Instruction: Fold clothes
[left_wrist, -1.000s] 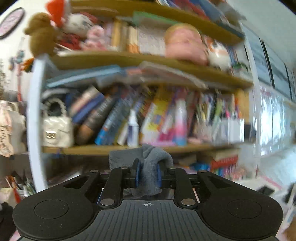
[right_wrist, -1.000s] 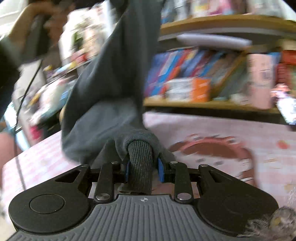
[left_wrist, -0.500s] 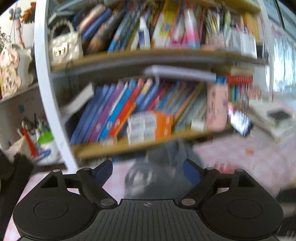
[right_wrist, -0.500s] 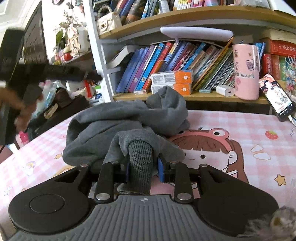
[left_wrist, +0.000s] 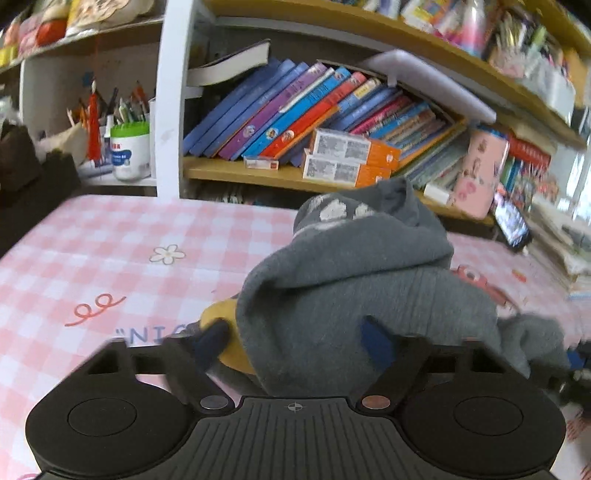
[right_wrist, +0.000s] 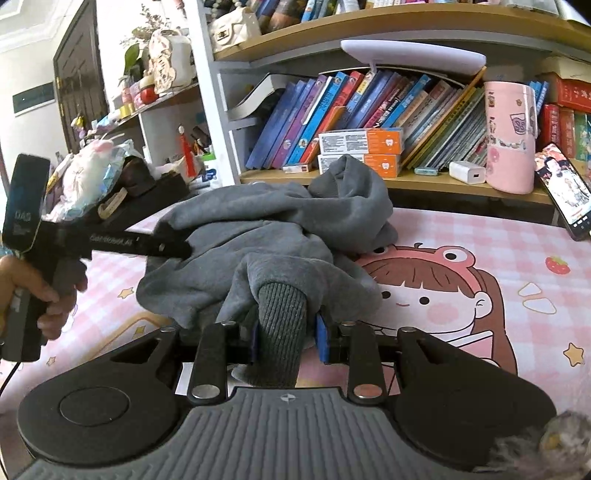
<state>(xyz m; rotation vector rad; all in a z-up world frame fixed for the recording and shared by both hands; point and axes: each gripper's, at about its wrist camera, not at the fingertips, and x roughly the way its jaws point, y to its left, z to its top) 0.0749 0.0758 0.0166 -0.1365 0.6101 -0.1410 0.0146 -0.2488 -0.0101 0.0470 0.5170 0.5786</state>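
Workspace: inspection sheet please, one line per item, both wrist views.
Surface: pink checked tablecloth with a cartoon girl print.
Job's things: grey sweatshirt lying in a crumpled heap.
Clutter: phone propped at the table's far edge.
Grippers: right hand-held gripper shut on the ribbed cuff; left hand-held gripper closing, sweatshirt between its fingers.
Cables: thin black cable below the person's hand.
Surroundings: bookshelf packed with books, pink cup, white charger.
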